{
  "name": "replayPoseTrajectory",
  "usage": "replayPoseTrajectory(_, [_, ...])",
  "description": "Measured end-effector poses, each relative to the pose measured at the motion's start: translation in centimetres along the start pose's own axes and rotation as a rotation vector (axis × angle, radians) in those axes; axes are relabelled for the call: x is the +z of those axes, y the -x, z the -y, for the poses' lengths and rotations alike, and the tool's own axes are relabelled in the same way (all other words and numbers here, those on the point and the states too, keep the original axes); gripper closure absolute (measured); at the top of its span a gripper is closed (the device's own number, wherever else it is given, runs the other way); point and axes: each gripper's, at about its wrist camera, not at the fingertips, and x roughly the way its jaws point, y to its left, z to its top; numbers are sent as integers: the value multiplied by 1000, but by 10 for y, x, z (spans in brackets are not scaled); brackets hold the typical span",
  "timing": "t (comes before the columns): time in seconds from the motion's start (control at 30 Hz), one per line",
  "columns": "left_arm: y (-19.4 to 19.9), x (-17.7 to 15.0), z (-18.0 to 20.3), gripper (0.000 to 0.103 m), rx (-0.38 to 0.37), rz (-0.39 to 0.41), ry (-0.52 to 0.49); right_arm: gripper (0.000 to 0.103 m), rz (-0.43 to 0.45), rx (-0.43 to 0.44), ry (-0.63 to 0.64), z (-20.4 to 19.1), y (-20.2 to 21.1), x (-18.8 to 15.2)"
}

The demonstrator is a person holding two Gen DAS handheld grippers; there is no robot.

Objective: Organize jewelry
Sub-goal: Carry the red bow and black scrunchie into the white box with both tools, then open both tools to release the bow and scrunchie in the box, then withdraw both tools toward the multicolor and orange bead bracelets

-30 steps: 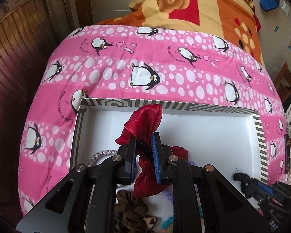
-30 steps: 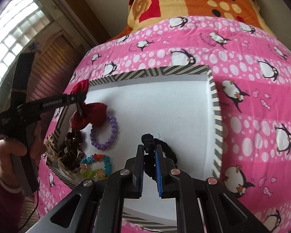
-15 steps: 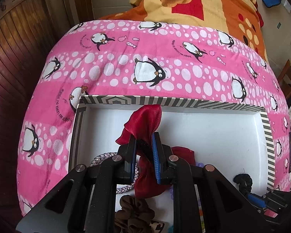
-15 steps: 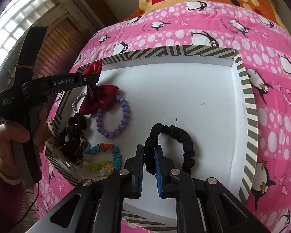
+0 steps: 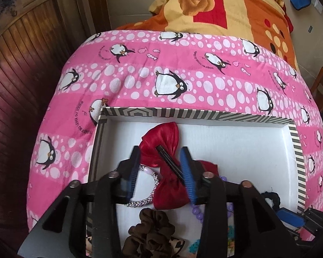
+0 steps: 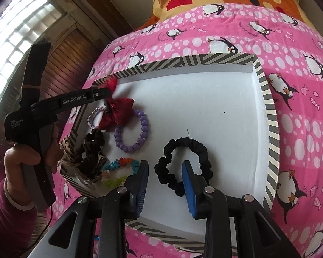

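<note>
A white box with a striped rim (image 5: 226, 116) (image 6: 267, 99) lies on the bed. A red bow clip (image 5: 163, 144) (image 6: 118, 111) lies in its far left corner, between the open jaws of my left gripper (image 5: 160, 154) (image 6: 106, 93). A black scrunchie (image 6: 183, 150) (image 5: 271, 197) lies on the box floor, its near side between the open jaws of my right gripper (image 6: 164, 167). In the box lie also a silver bracelet (image 5: 148, 200) (image 6: 94, 116), a purple bead bracelet (image 6: 131, 131), a brown scrunchie (image 5: 150, 234) (image 6: 92, 150) and a colourful bead bracelet (image 6: 118, 172).
The box sits on a pink penguin blanket (image 5: 183, 68) (image 6: 301, 129). An orange and yellow blanket (image 5: 226, 4) lies behind it. A wooden door (image 5: 17, 53) stands to the left, a window (image 6: 17, 43) above it. A wooden chair (image 5: 320, 90) stands far right.
Both grippers have opened. The left let go of the red bow, the right let go of the black scrunchie; both items now lie in the box.
</note>
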Motion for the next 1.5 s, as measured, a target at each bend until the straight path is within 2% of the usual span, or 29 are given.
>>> replayPoseTrajectory(0.33, [15,-4,0,59,-8,26,8,71,58,7,-10,-7,26,0])
replayPoseTrajectory(0.9, [47,-21,11,55,-21,53,-6,68,94,-106,-25,4,47,-10])
replayPoseTrajectory(1.33, [76,-54,27,55,-17,57,-36,66,112,-143,-21,7,77,-42])
replayPoseTrajectory(1.5, [93,-75,28,54,-46,42,-34,65,116,-166,-5,8,92,-63])
